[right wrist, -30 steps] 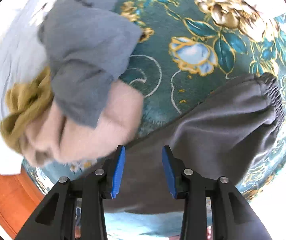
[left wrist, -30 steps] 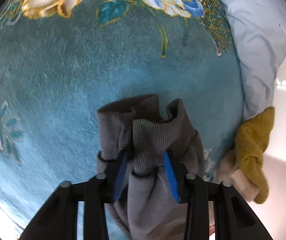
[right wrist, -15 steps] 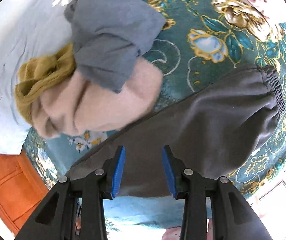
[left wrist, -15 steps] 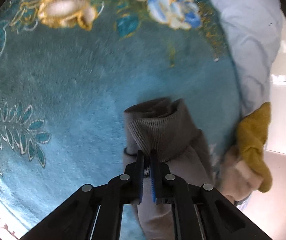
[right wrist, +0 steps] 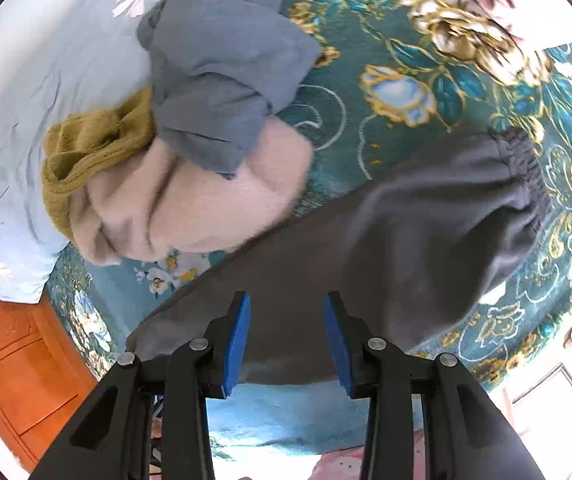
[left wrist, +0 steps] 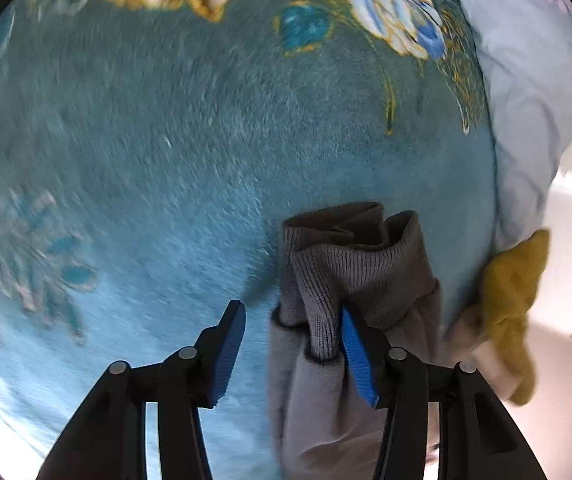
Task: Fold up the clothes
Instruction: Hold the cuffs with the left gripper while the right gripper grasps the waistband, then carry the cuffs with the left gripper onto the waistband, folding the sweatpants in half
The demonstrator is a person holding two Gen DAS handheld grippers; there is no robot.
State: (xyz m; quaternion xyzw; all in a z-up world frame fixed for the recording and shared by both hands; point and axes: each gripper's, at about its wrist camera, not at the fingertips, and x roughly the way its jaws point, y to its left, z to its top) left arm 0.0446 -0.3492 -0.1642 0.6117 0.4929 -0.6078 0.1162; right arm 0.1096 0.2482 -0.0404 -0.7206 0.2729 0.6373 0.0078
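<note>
Grey sweatpants [right wrist: 413, 232] lie on a teal floral blanket [right wrist: 425, 60], their elastic waistband [right wrist: 525, 168] at the right. Their ribbed leg cuffs [left wrist: 361, 264] show in the left wrist view, bunched and upright. My left gripper [left wrist: 289, 356] is open; the cuffs rest against its right finger [left wrist: 355, 352], and the left finger stands apart from them. My right gripper [right wrist: 286, 340] is open and empty, hovering over the sweatpants' leg.
A heap of other clothes lies left of the sweatpants: a blue-grey garment [right wrist: 222, 68], a pale pink one [right wrist: 206, 204] and a mustard knit [right wrist: 90, 148]. A light blue floral pillow [right wrist: 22, 128] lies behind them. An orange wooden cabinet [right wrist: 18, 364] stands at lower left.
My left gripper was shut on the cuffs half a second ago and has opened, letting them go. My right gripper stayed open and drew back, showing more of the clothes heap.
</note>
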